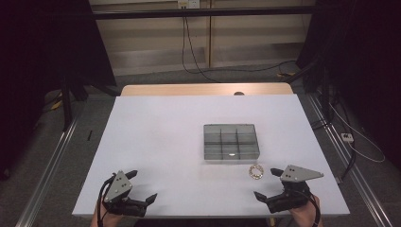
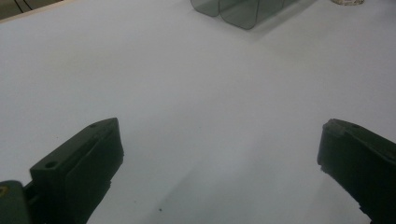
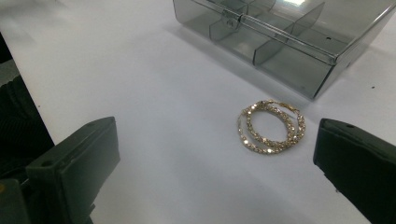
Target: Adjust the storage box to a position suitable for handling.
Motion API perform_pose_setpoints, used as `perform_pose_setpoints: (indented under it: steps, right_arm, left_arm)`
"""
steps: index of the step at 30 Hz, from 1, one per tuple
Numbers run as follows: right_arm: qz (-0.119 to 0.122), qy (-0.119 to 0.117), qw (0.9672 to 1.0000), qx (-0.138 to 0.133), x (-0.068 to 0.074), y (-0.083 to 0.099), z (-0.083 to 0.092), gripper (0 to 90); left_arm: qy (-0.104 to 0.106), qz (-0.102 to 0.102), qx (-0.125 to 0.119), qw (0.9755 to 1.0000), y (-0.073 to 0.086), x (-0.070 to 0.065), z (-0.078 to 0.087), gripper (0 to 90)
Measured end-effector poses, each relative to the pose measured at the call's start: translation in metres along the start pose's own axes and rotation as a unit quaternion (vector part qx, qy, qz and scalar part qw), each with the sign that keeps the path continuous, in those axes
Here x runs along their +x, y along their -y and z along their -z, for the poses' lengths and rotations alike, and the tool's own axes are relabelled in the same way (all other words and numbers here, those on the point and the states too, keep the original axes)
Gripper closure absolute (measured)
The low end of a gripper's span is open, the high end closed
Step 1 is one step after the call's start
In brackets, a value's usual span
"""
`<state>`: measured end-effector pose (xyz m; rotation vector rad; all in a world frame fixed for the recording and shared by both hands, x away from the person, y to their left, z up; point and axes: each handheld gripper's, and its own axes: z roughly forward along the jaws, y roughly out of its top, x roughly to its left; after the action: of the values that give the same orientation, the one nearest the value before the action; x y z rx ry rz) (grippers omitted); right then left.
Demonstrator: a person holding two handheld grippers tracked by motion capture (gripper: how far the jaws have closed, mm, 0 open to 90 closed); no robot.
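Observation:
A smoky clear compartment box [image 1: 231,142] with several divided cells sits right of the table's middle; its closed lid and dividers show in the right gripper view [image 3: 299,42], and a corner shows in the left gripper view [image 2: 238,11]. A pair of sparkly gold hoop earrings [image 1: 256,171] [image 3: 271,127] lies flat on the table just in front of the box. My right gripper [image 1: 268,184] [image 3: 215,158] stands open near the front right edge, the earrings a little beyond its fingertips. My left gripper [image 1: 141,186] [image 2: 219,154] stands open at the front left, nothing between its jaws.
The white table [image 1: 165,142] has a wooden strip along its far edge. Metal rails run on the floor on both sides. Cables and a power strip [image 1: 348,137] lie on the floor to the right. A dark stand [image 1: 66,99] is at the left.

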<state>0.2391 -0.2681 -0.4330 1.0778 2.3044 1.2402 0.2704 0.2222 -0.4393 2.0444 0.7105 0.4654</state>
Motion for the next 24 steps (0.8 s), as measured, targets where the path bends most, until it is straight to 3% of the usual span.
perform_pose_setpoints:
  steps: [8,24]
  right_arm:
    - [0.004,0.002,1.0000,0.005,0.002,-0.002,-0.002,0.1]
    - [-0.013,0.005,0.9999,0.009,-0.008,-0.010,-0.012,0.0]
  left_arm:
    - [-0.001,-0.002,0.003,1.0000,0.000,0.000,0.000,0.1]
    - [-0.002,-0.009,0.012,0.9999,0.000,-0.002,-0.004,0.1]
